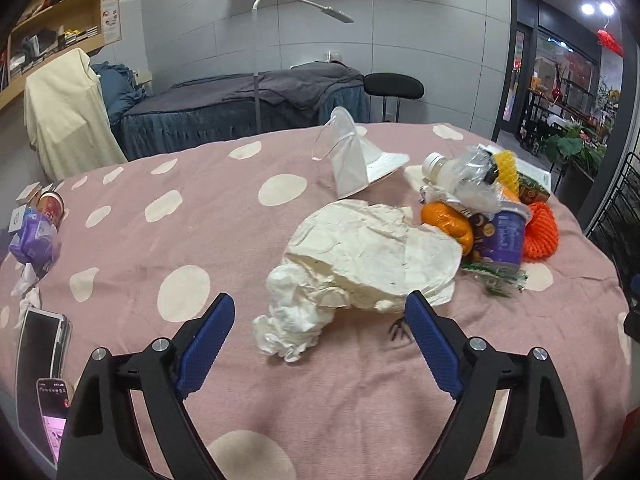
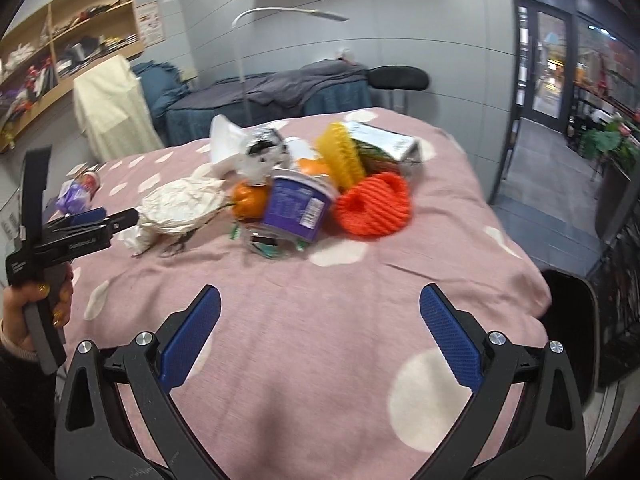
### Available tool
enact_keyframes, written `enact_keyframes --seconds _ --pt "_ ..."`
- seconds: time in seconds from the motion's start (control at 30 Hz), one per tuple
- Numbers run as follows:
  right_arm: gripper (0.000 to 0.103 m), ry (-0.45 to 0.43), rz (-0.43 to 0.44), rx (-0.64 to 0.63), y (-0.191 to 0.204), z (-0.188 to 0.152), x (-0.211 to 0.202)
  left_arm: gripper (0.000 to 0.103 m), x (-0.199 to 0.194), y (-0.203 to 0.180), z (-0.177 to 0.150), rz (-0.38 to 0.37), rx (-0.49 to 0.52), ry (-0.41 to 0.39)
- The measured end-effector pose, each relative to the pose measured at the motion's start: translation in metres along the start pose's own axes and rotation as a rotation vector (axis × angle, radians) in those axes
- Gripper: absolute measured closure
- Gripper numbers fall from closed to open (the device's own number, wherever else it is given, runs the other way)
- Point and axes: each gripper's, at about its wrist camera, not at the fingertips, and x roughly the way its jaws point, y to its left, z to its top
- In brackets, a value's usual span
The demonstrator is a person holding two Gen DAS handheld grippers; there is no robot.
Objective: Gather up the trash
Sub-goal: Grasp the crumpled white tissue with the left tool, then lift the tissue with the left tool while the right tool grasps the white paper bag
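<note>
A round table under a pink dotted cloth [image 1: 160,248] carries the trash. My left gripper [image 1: 320,302] is open, and a crumpled white tissue [image 1: 292,320] lies between its blue pads without touching them. Just past it sits crumpled white paper [image 1: 372,256]. To the right is a heap: an orange bag [image 1: 446,224], a purple tub [image 1: 506,236], orange netting [image 1: 540,236], yellow netting [image 1: 506,172] and a plastic bottle [image 1: 436,166]. My right gripper [image 2: 320,294] is open over bare cloth, short of the purple tub [image 2: 298,208] and orange netting [image 2: 374,208]. A hand holds the left gripper [image 2: 100,220] at that view's left.
Two phones [image 1: 40,344] lie at the table's left edge, with a purple wrapper [image 1: 34,236] and a can [image 1: 50,204] behind them. A white paper cone [image 1: 352,160] stands at the back. A black bin [image 2: 568,320] sits beside the table's right edge. A black chair [image 1: 394,88] stands behind.
</note>
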Motion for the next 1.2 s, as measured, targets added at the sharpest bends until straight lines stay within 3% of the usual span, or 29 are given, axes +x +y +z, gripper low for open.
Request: enact_keyframes --seconds 0.1,0.27,0.43,0.6,0.77,0.97,1.07,1.2 --pt "0.005 0.004 0.019 -0.050 0.015 0.010 0.008 0.030 0.012 0.009 -0.004 0.014 0.025 0.038" --pt "0.005 0.010 0.047 -0.100 0.032 0.022 0.016 0.034 0.034 0.016 -0.009 -0.016 0.041 0.101" --pt "0.005 0.030 0.079 -0.156 0.050 0.033 0.028 0.040 0.052 0.017 -0.009 -0.033 0.049 0.113" --pt "0.005 0.050 0.128 -0.242 0.077 0.042 0.043 0.068 0.060 0.014 -0.009 -0.110 0.009 0.113" --pt "0.005 0.094 0.170 -0.354 0.111 0.049 0.069 0.074 0.056 0.017 -0.012 -0.124 -0.043 0.103" --pt "0.005 0.134 0.139 -0.553 0.160 0.048 0.112 0.077 0.043 0.039 -0.016 -0.083 -0.143 0.079" --pt "0.013 0.142 0.109 -0.625 0.177 0.049 0.127 0.077 0.040 0.044 -0.018 -0.085 -0.169 0.079" --pt "0.037 0.140 0.048 -0.683 0.188 0.049 0.142 0.077 0.038 0.045 -0.020 -0.083 -0.184 0.079"
